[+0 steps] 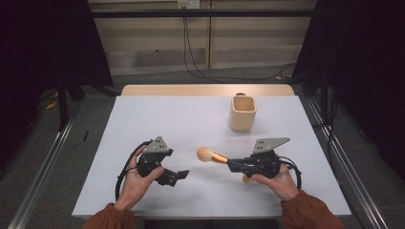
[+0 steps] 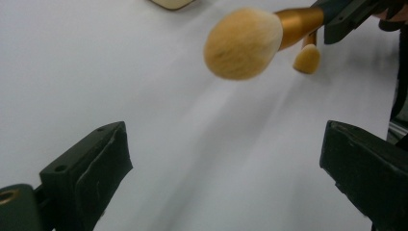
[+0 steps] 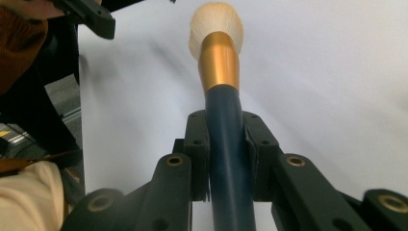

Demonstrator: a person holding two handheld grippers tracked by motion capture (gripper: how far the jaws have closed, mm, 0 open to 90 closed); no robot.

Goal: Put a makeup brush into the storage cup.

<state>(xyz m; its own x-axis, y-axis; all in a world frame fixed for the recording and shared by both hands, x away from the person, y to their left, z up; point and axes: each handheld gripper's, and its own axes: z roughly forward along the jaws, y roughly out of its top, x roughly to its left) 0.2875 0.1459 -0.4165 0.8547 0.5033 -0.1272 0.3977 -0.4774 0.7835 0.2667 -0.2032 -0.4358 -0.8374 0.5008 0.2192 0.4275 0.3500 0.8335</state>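
**Makeup brush held level over the worktop, with the holder cup beyond**

The white worktop point(image 1: 157, 124) carries a cream, square-mouthed cup point(image 1: 243, 113) standing upright toward its far right, well apart from both hands. Nearer the person, the right gripper point(image 1: 235, 164) is clamped on the dark blue handle of a large makeup brush point(image 1: 212, 156); in the right gripper view the pads press the handle from both sides just behind the gold ferrule, and the brush point(image 3: 224, 91) points straight out along the jaws. The brush lies roughly level above the worktop, its rounded tan head toward the left gripper point(image 1: 179, 175), whose jaws stand wide apart with nothing between them. A second, smaller brush point(image 2: 307, 57) lies on the worktop just beside the right hand.

Handling, as judged: the brush is light and its handle stiff, smooth and round, so it may roll or slip under a loose grip. The bristle head is soft and deforms easily; it gives no firm purchase and is best left untouched. The sound places to hold are the handle or the rigid ferrule, close to the balance point.
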